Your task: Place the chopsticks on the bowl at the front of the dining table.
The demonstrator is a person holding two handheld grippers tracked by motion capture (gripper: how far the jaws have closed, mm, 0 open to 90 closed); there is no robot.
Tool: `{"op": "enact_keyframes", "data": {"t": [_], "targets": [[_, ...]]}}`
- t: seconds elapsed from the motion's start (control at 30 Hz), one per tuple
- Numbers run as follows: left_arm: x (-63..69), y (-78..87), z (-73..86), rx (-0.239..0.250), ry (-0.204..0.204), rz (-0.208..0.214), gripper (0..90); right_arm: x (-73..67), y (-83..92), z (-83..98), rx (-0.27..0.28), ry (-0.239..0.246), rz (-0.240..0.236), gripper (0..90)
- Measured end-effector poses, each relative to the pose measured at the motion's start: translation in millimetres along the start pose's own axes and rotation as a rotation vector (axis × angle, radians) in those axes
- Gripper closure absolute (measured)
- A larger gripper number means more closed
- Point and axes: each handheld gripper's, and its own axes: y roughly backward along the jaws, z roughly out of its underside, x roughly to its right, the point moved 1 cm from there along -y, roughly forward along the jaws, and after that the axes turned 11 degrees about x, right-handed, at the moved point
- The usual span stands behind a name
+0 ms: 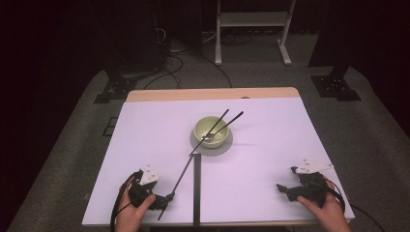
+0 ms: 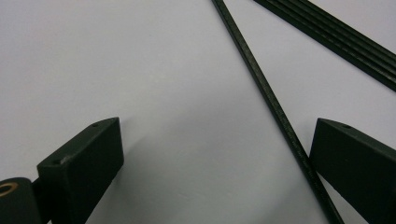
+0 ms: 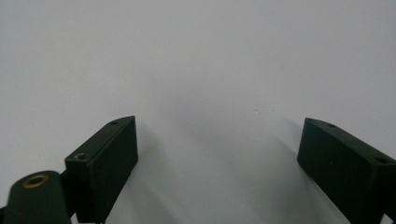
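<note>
Between the left gripper's (image 2: 215, 163) wide-open jaws lies a black chopstick (image 2: 266, 93), ungripped; right gripper (image 3: 219, 163) gapes empty.

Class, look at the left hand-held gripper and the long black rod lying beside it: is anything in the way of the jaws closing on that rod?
Nothing visible. The left hand-held gripper is open, and the rod already runs between its jaws, close to one jaw, on bare white table.

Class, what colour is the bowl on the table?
Pale green bowl; the high view shows it best.
</note>
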Motion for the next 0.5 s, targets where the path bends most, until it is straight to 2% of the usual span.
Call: {"op": "enact_keyframes", "data": {"t": [0.5], "targets": [[-16.8, 4.6, 3.2, -0.001, 0.016, -0.021, 2.0, 0.0, 0.0, 0.0, 0.000, -0.001, 0.000, 10.6]]}}
